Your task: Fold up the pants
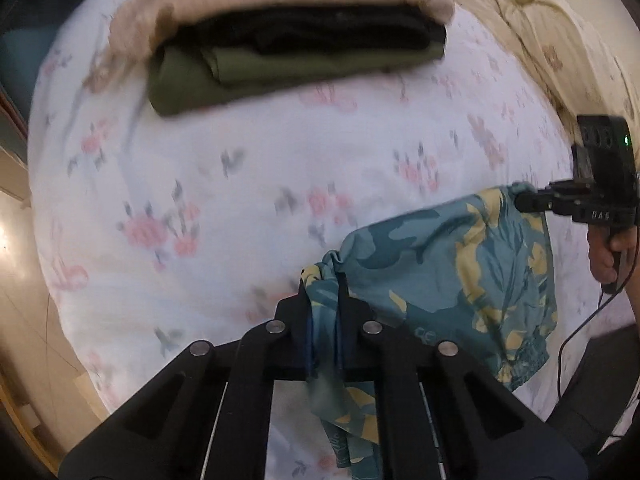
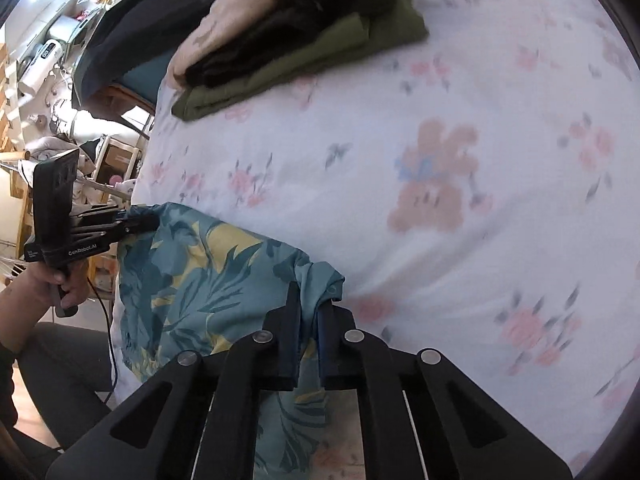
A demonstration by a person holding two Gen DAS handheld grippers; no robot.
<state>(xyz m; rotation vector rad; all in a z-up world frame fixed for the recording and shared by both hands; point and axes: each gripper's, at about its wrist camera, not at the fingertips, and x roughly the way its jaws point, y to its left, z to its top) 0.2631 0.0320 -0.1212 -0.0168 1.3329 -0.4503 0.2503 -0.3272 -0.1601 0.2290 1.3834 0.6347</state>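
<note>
Both grippers are matte black: the left gripper [image 2: 142, 222] is lettered "GenRobot.AI", the right gripper [image 1: 528, 202] shows a green light. Silver round screws, trailing black cable [image 1: 576, 332].

Left tool [image 1: 325, 280] pinching pants [image 1: 448, 264], floral bedsheet [image 1: 240, 168]
</note>
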